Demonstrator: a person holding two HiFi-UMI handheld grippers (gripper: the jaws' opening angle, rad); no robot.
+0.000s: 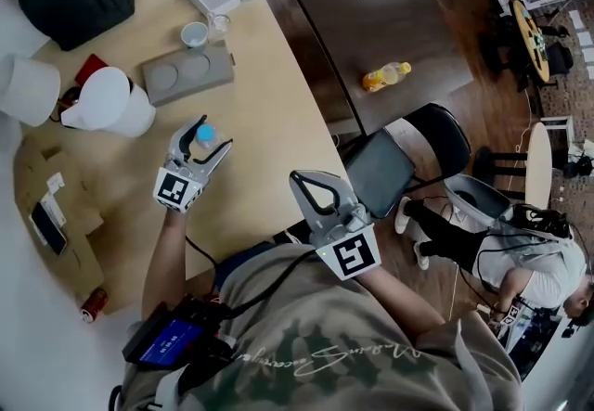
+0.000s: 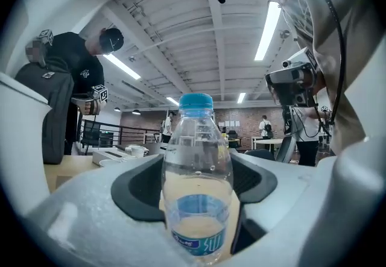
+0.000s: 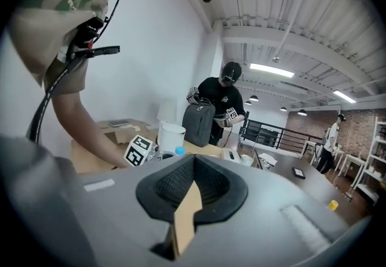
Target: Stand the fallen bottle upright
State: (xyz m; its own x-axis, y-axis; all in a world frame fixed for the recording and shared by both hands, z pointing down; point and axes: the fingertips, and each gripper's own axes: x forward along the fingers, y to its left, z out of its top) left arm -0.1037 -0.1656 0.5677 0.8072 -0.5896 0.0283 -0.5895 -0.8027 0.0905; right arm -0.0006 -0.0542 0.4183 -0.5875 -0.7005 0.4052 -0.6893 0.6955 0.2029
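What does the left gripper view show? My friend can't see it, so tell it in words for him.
A clear bottle with a blue cap and a blue label stands upright, squeezed between the dark pads of the left gripper. Behind it is a big room with ceiling lights and a person in black by a table.

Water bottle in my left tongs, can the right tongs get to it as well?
Probably yes: only bare table lies between the right tongs and the water bottle. The left tongs grip its body, leaving mainly the cap.
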